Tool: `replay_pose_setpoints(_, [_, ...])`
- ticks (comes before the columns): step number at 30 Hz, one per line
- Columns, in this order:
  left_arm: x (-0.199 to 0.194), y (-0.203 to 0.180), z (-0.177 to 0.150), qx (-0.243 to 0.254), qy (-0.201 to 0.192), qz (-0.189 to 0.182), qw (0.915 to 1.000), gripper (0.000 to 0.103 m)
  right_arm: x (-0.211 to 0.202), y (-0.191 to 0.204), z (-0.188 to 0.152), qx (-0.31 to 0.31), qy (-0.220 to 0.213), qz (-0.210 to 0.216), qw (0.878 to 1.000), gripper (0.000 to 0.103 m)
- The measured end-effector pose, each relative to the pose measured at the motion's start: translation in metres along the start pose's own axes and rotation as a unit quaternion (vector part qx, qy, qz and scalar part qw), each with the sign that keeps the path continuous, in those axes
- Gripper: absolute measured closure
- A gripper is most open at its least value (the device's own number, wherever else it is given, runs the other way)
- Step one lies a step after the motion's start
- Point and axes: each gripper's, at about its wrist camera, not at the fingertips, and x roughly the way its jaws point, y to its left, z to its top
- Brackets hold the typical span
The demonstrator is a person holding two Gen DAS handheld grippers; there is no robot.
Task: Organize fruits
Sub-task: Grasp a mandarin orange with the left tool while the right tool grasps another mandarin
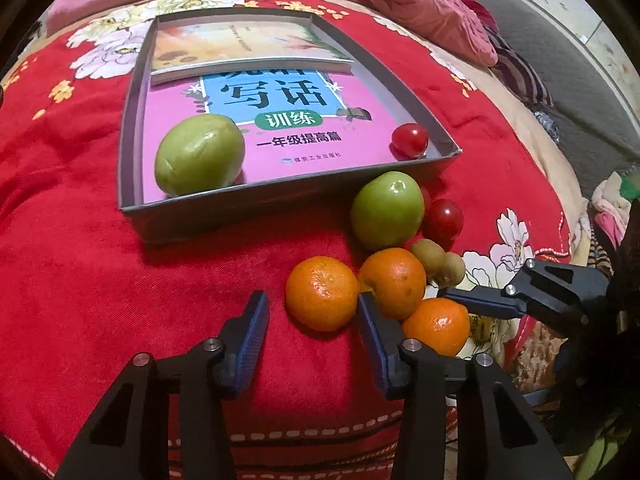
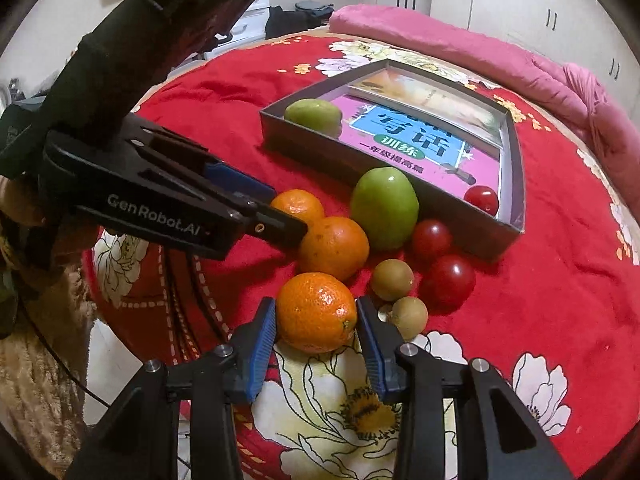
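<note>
On a bed spread with a red floral blanket, fruit is half sorted. At far left a shallow grey box lined with a pink book holds a boxed green fruit in its near left corner and a boxed cherry tomato in its near right corner.

Just right of the box lies the loose pile: a loose green fruit, two loose cherry tomatoes, two small brown fruits and three oranges.

The left gripper has its fingers spread around the left orange, the right finger against it and the left finger clear of the peel. The middle orange sits touching it. At near right, the right gripper has its fingers pinching the right orange, which rests on the blanket.
</note>
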Motion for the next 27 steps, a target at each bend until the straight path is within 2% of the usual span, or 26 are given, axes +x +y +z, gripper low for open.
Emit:
replay_pose_setpoints(7, [0.006,0.002,0.003,-0.006,0.004,-0.016,0.9998,0.056,0.003,0.002,0.0,-0.008,0.001,-0.004,1.0,0.063])
replay_pose_setpoints(9, [0.006,0.001,0.003,-0.004,0.004,-0.022,0.9997,0.065,-0.001,0.001,0.0,-0.003,-0.002,0.001,1.0,0.063])
replay_pose_setpoints(16, [0.001,0.0,0.001,-0.016,0.0,-0.038,0.9992,0.065,-0.027,-0.026,0.006,0.061,-0.039,0.019,0.997,0.063])
replay_pose_setpoints(21, [-0.011,0.001,0.0,-0.024,-0.009,-0.034,0.9991,0.065,-0.039,-0.039,0.014,0.091,-0.061,0.02,0.994,0.063])
replay_pose_setpoints(27, [-0.032,0.001,0.0,-0.032,-0.031,-0.025,0.9987,0.065,-0.045,-0.04,0.017,0.096,-0.072,0.017,0.993,0.063])
